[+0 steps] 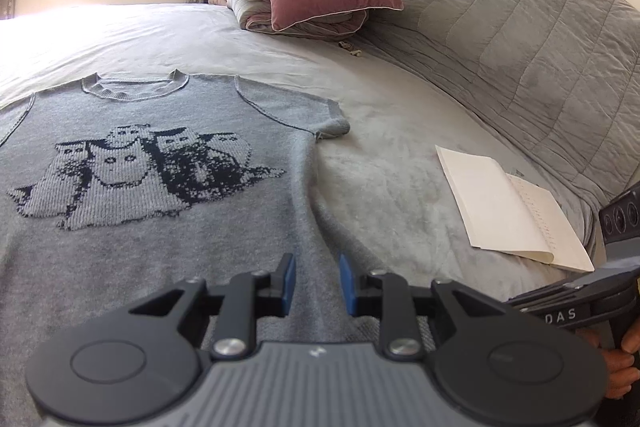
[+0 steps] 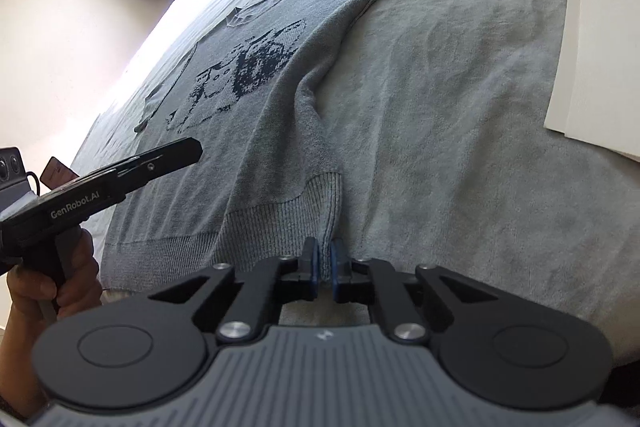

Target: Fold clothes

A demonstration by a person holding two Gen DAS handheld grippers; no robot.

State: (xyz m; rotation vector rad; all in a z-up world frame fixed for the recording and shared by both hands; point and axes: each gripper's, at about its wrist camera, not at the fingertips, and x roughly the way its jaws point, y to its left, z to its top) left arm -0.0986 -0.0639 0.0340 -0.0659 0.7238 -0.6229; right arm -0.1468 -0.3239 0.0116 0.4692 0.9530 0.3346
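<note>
My right gripper (image 2: pixel 325 269) pinches the ribbed hem corner of the grey sweater (image 2: pixel 256 99), spread face-up on the bed (image 2: pixel 440 107), ready to fold, while my left gripper (image 1: pixel 317 285) hovers narrowly open, holding nothing.

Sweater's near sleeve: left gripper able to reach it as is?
Probably yes. The left gripper hovers over the sweater with jaws apart and empty; only flat knit lies between it and the sleeve.
</note>
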